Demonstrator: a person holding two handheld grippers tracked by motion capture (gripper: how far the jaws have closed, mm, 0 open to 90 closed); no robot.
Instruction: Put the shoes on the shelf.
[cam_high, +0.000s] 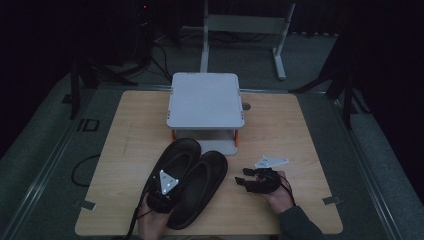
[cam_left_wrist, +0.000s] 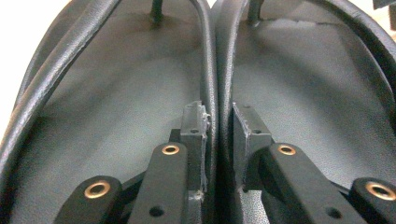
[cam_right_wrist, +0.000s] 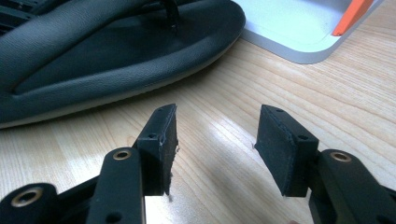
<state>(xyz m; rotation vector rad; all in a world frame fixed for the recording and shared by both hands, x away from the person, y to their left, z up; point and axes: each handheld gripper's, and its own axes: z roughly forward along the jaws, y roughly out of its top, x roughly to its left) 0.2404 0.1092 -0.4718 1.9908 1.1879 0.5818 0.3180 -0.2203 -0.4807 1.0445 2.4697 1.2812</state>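
Two black flip-flops (cam_high: 190, 182) lie side by side on the wooden table (cam_high: 125, 130), toes toward the grey two-tier stand (cam_high: 205, 100). The left gripper (cam_left_wrist: 218, 119) pinches their two touching inner straps together between its pads. The right gripper (cam_right_wrist: 215, 140) stands open and empty over bare wood, just beside the right sandal. The heels are hidden under the left hand (cam_high: 152, 220), and the dim high view blurs detail.

High view looks down on table (cam_high: 280, 125), gripper views close, all sharing black sandals (cam_high: 190, 180)
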